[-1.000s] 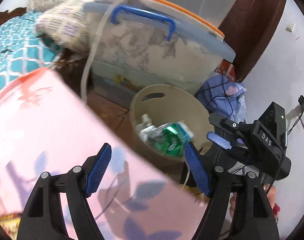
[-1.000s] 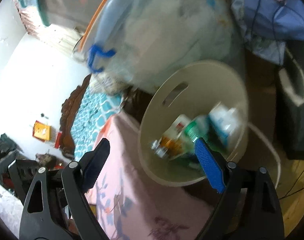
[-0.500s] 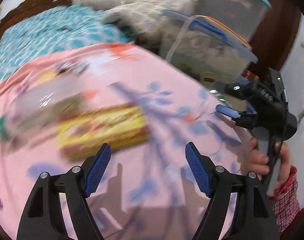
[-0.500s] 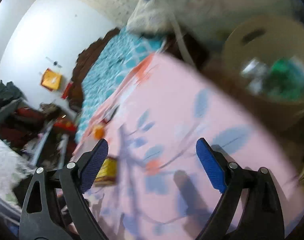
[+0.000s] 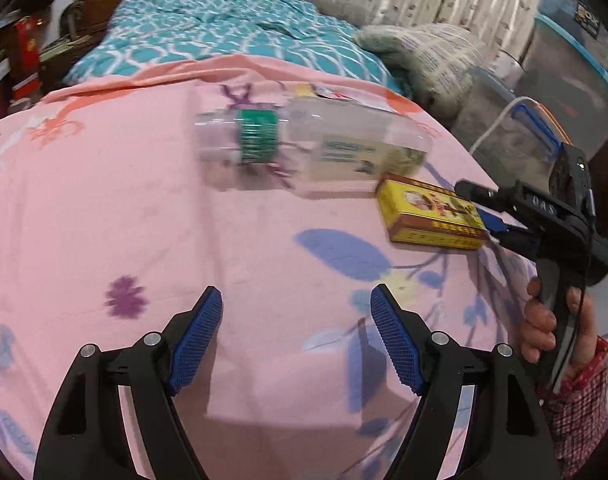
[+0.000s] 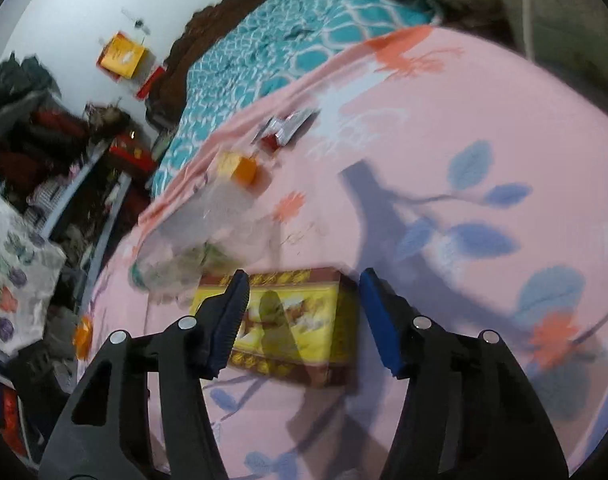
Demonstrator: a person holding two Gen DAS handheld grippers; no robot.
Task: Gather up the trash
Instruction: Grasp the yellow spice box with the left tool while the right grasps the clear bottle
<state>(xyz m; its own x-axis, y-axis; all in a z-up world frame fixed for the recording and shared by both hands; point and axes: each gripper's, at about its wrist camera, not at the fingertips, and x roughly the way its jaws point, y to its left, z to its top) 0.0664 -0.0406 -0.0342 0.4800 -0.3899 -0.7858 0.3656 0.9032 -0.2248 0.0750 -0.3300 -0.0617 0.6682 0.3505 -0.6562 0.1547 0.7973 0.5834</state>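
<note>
On the pink sheet of the bed, a yellow box lies between the jaws of the right gripper. Those jaws have just been closing, yet a gap shows at the right pad, so the box is not yet gripped. A clear plastic bottle with a green label lies just beside the box, farther up the sheet. The left gripper hangs over bare sheet nearer than the box, jaws released with nothing between them.
</note>
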